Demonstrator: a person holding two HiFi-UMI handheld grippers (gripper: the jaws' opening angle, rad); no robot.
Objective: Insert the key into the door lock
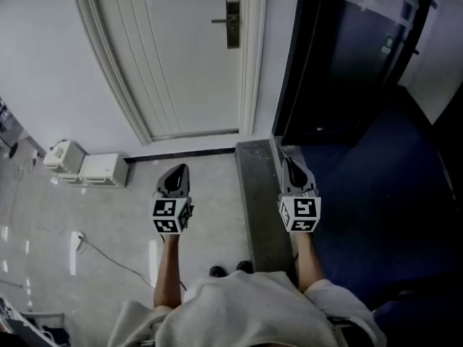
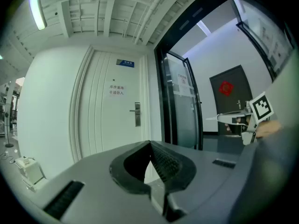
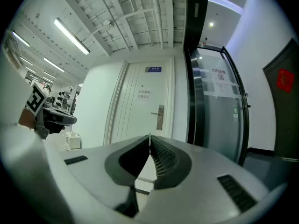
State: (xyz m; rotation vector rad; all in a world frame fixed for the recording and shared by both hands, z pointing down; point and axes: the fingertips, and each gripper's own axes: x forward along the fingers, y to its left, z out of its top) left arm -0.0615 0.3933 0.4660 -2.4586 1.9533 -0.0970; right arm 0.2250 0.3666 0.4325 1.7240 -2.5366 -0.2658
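In the corridor, head view: left gripper (image 1: 178, 170) and right gripper (image 1: 291, 163) are held level, well short of the door (image 1: 181, 71) and its lock (image 1: 232, 22). Left gripper view: jaws together, empty, kept spare. Right gripper view: jaws nearly shut, pinching a thin sliver, seemingly the key (image 3: 149, 135), lined up towards the lock.

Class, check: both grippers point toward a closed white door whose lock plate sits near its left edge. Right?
No: the head view shows the lock plate near the right edge of the white door. The left gripper and right gripper do point toward it.
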